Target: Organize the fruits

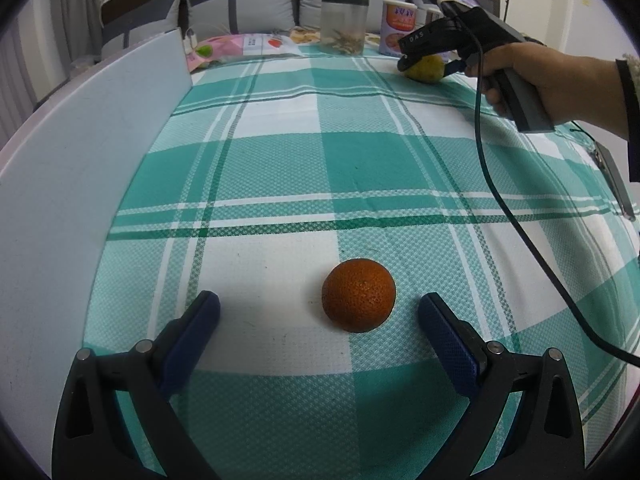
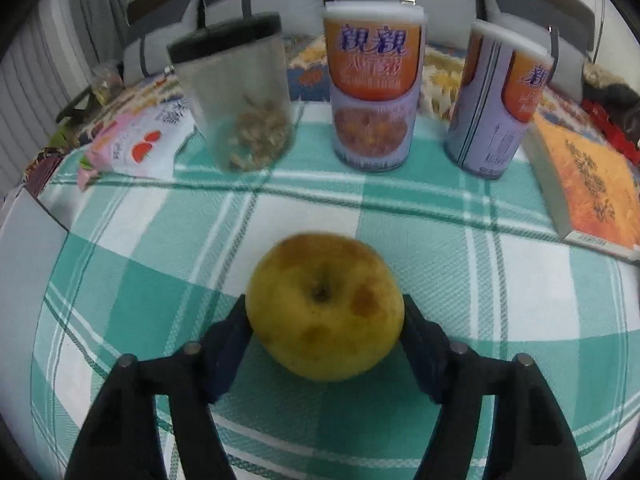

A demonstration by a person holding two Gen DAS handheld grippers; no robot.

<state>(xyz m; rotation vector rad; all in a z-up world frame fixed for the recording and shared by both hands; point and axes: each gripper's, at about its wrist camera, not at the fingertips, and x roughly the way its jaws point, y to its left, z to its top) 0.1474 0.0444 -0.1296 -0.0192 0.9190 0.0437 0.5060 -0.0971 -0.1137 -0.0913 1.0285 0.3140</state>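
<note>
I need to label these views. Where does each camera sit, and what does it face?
Left wrist: on the left tongs, open, facing down at the orange on the cloth; right hand shows far off.
Right wrist: on the right tongs, facing the apple between its pads; cans behind.
Shared: apple, jar, cloth.

Left wrist view: looks steeply down past its claw (image 1: 318,312), close over the checked cloth (image 1: 280,152). Right wrist view: likewise, closer to the cans (image 2: 372,92). Shared: yellow apple (image 1: 425,68) (image 2: 325,306), jar (image 1: 344,24) (image 2: 236,92), cloth.
</note>
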